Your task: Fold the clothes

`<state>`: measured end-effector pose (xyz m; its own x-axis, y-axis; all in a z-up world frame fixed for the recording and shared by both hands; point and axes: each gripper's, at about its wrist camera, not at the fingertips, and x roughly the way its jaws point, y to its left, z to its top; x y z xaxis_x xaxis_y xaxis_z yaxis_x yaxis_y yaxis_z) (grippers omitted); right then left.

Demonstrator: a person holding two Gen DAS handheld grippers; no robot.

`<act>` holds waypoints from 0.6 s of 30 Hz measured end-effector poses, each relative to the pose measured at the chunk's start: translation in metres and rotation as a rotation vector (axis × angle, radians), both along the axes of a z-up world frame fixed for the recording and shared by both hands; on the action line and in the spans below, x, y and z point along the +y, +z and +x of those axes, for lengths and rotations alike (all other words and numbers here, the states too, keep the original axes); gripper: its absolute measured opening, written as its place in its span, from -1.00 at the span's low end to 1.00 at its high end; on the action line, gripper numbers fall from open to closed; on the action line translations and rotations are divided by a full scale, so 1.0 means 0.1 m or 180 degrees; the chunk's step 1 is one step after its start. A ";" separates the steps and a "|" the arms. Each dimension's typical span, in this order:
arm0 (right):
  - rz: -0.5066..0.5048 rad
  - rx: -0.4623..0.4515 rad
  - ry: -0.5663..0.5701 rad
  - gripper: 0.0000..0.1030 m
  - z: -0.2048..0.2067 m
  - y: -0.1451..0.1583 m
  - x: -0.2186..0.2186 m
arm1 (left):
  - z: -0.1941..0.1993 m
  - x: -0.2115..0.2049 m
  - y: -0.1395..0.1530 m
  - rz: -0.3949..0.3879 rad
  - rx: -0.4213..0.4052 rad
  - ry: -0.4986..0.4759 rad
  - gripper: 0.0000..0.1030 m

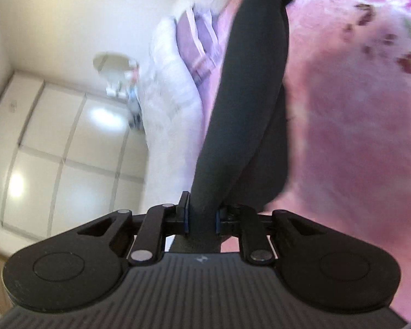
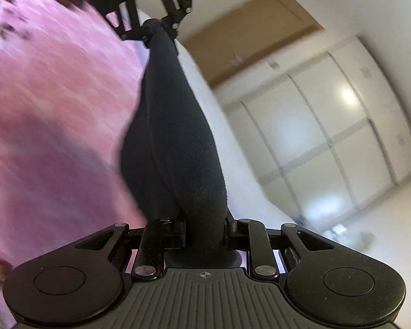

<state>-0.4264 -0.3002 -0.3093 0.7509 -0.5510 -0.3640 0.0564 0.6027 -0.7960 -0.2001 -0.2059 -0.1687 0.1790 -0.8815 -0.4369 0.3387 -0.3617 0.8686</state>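
A dark garment [image 1: 249, 104] is stretched in the air between both grippers, above a pink floral bedspread [image 1: 356, 123]. My left gripper [image 1: 202, 216] is shut on one end of it, the cloth bunched between the pads. In the right wrist view the same dark garment [image 2: 178, 137] runs from my right gripper [image 2: 205, 233], shut on its near end, up to the left gripper [image 2: 153, 27] at the top. A loose fold of the cloth sags toward the bed on one side.
The pink bedspread [image 2: 46, 115] fills one side of both views. A white bed edge [image 1: 172, 104] with purple striped bedding [image 1: 197, 46] lies beyond. White wardrobe doors [image 2: 328, 137], a brown door [image 2: 249, 41] and a ceiling lamp [image 1: 115, 63] are behind.
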 end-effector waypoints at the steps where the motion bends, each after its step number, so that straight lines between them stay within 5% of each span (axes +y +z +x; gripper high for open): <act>1: 0.0041 0.0047 0.0094 -0.57 0.01 -0.12 0.14 | -0.02 0.26 -0.16 0.0121 0.0036 0.0039 -0.72; 6: 0.0383 0.0546 0.0482 -0.57 -0.12 -0.95 0.92 | -0.27 1.43 -1.13 0.0830 0.0219 0.0146 -0.65; 10: 0.0228 0.0854 0.0476 -0.49 -0.36 -1.38 1.32 | -0.44 1.93 -1.57 0.0766 0.0386 0.0270 -0.55; 18: 0.0807 0.0468 -0.0136 -0.25 -0.70 -0.99 1.41 | 0.18 1.98 -1.01 0.0439 0.1426 0.0866 -0.51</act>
